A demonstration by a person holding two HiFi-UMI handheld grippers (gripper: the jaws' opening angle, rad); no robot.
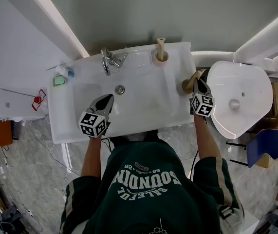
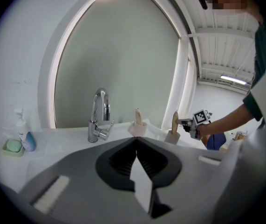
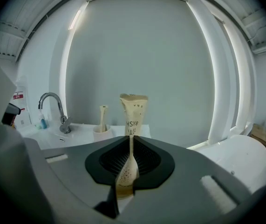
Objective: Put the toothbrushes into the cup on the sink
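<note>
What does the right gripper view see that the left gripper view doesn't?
Only the right gripper view: the print on the wrapped toothbrush pinched in its jaws, and the white bowl. Only the left gripper view: the right gripper, the person's arm and the soap dish. Both: the tap and the cup holding a second toothbrush.

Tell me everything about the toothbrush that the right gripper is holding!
The toothbrush is inside a tan paper wrapper with dark printed letters near the top and small dots lower down. The wrapper is wide and a bit crumpled at its top and narrower below. It stands nearly upright, pinched between the closed jaws of the right gripper. In the left gripper view its lower end seems to sit in a small cup near the right edge of the white sink.
</note>
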